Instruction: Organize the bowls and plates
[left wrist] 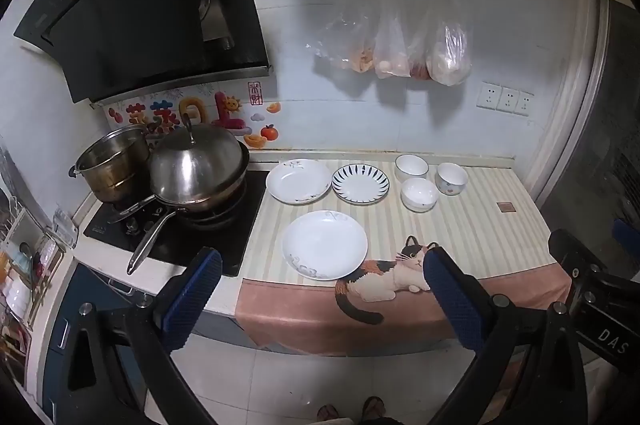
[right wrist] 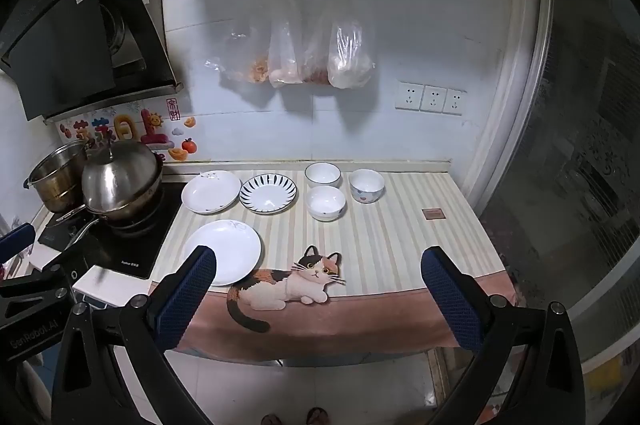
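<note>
Three plates lie on the striped cat cloth (left wrist: pixel 480 225): a white plate at the front (left wrist: pixel 324 244) (right wrist: pixel 222 251), a white plate at the back left (left wrist: pixel 298 180) (right wrist: pixel 211 191), and a blue-striped plate (left wrist: pixel 360 183) (right wrist: pixel 268 194) beside it. Three white bowls stand to their right: back (left wrist: pixel 411 167) (right wrist: pixel 323 174), front (left wrist: pixel 419 194) (right wrist: pixel 325 202), and a patterned one at the right (left wrist: pixel 452 178) (right wrist: pixel 366 185). My left gripper (left wrist: pixel 322 265) and my right gripper (right wrist: pixel 318 263) are both open and empty, held in front of the counter edge, apart from all dishes.
A stove (left wrist: pixel 176 225) at the left holds a lidded wok (left wrist: pixel 198 167) with a long handle and a steel pot (left wrist: pixel 114 161). A range hood (left wrist: pixel 140 5) hangs above it. Plastic bags (left wrist: pixel 400 45) hang on the wall. A small brown square (left wrist: pixel 507 206) lies on the cloth's right.
</note>
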`<move>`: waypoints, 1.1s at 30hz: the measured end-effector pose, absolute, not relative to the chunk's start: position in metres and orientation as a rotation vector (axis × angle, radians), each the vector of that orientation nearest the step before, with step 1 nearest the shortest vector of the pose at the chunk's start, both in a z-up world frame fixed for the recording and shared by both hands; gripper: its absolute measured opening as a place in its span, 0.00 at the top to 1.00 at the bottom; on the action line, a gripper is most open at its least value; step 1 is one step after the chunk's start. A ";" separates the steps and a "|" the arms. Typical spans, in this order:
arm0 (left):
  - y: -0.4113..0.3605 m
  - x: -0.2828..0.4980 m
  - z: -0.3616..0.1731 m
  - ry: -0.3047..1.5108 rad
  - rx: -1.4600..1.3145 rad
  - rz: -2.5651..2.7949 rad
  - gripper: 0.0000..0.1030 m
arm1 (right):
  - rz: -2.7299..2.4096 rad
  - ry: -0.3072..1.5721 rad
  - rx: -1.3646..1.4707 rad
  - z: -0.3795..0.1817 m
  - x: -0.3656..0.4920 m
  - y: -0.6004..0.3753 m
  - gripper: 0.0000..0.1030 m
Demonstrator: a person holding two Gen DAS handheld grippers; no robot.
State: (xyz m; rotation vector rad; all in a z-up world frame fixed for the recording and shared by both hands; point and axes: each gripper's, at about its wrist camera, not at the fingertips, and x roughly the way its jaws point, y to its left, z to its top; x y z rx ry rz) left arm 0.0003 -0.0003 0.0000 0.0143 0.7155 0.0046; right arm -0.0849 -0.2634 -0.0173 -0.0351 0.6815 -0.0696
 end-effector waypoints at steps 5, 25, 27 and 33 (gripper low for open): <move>-0.001 0.001 0.000 0.716 0.011 0.002 0.00 | -0.065 0.683 -0.028 -0.017 -0.085 -0.264 0.00; 0.004 0.000 0.007 0.706 0.008 0.002 0.00 | -0.064 0.687 -0.026 -0.017 -0.087 -0.267 0.00; -0.002 -0.003 0.008 0.702 0.013 0.009 0.00 | -0.066 0.684 -0.024 -0.018 -0.087 -0.268 0.00; -0.004 -0.004 0.009 0.701 0.015 0.010 0.00 | -0.071 0.681 -0.015 -0.013 -0.082 -0.262 0.00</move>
